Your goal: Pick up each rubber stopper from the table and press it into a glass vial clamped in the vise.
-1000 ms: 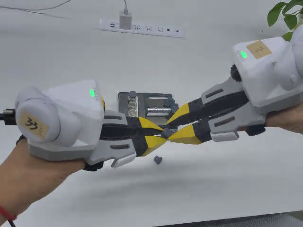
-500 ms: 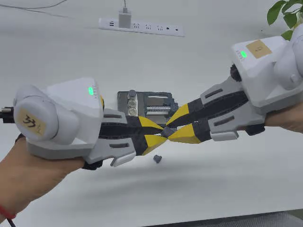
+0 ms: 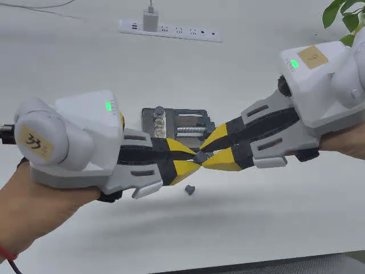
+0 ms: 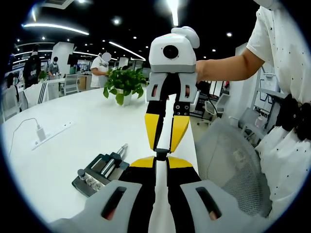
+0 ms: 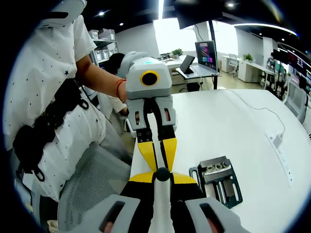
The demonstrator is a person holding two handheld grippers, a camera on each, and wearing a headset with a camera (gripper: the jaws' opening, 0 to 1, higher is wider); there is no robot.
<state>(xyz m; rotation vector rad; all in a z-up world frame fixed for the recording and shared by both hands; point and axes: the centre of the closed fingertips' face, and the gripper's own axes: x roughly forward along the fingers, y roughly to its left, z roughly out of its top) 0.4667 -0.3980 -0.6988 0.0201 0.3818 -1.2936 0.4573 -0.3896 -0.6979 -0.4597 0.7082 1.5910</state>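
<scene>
Head view: one stopper (image 3: 200, 156) is seen raised above the bench (image 3: 256, 217), caught where the two sets of fingers meet tip to tip. It is pinched between the fingers of the right gripper (image 3: 201, 156), which are closed on it. The fingers of the left gripper (image 3: 195, 162) are drawn nearly together with a thin slit between them, and their tips are set against the same stopper. Whether it is gripped by them cannot be told. A second stopper (image 3: 190, 190) is noted lying loose on the bench, near the vise (image 3: 191, 121) on the person's side. A vial (image 3: 159, 127) is clamped upright at the vise's left end, with a dark cap on top.

Labels: the tan sticker (image 3: 35, 144) on the left gripper is hand-marked "33". The writing on the right gripper's tan label (image 3: 313, 56) cannot be read. Green lamps are lit on both.

Surface: a plain white bench, with a white power strip (image 3: 171, 30) at the far edge, a charger (image 3: 150, 23) plugged into it, and plant leaves (image 3: 341, 16) at the corner. An open office is shown in the gripper views, with ceiling strip lights, a mesh chair (image 4: 233, 155) and people at distant desks.
</scene>
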